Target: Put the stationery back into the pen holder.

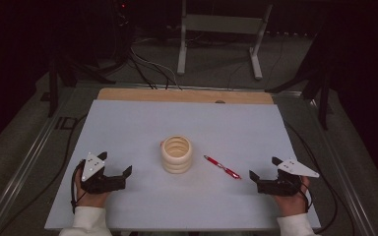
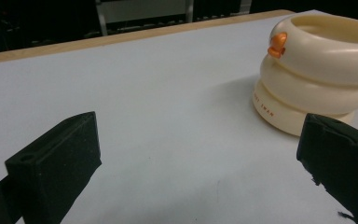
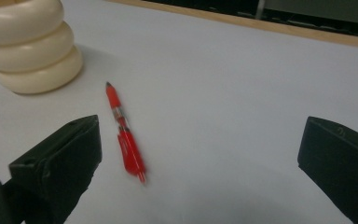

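A cream ribbed cup [image 1: 177,154] shaped like stacked rings stands upright at the middle of the white table [image 1: 128,128]; it has a small orange mark near its rim [image 2: 278,45]. A red pen [image 1: 222,167] lies flat just right of the cup [image 3: 30,51], also seen close in the right gripper view [image 3: 125,133]. My left gripper [image 1: 115,163] rests open at the front left, the cup [image 2: 317,74] ahead to its right. My right gripper [image 1: 264,167] rests open at the front right, the pen just beyond its left jaw. Nothing is between either pair of jaws.
A wooden strip [image 1: 184,95] edges the table's far side. Beyond it stand a grey metal frame [image 1: 221,29] and cables [image 1: 147,69] on a dark floor. Cables also trail from both grippers by the table's sides.
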A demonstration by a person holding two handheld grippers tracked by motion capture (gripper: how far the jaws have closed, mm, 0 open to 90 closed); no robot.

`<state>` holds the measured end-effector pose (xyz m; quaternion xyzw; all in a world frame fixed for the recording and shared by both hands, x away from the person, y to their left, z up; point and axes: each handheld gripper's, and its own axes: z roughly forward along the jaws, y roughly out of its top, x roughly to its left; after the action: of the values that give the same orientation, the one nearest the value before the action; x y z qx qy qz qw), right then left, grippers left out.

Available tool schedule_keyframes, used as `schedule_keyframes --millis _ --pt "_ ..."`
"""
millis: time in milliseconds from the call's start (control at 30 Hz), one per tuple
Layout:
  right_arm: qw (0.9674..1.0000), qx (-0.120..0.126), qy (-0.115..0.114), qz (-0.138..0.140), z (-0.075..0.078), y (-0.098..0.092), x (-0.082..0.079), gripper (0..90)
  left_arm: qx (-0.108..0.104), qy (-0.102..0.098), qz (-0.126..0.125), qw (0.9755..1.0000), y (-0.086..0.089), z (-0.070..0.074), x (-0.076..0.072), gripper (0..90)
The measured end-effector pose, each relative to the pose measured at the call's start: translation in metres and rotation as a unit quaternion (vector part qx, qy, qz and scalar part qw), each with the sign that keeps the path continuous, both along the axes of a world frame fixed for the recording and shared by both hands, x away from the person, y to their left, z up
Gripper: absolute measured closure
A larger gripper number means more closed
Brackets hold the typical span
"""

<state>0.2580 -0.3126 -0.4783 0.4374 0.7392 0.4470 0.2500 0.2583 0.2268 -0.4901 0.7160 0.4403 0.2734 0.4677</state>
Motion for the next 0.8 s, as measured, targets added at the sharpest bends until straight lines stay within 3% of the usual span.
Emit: schedule_keyframes --millis 467,800 --pt "0.9989 -0.017 0.013 0.041 0.025 0.018 0.024 0.0 -0.003 -0.003 0.008 1.0 0.0 -0.001 -0.004 0.1" --pt "0.9953 -0.034 0.052 0.074 0.032 0.034 0.044 0.0 0.001 -0.003 0.014 0.9999 0.001 -0.004 -0.003 0.1"
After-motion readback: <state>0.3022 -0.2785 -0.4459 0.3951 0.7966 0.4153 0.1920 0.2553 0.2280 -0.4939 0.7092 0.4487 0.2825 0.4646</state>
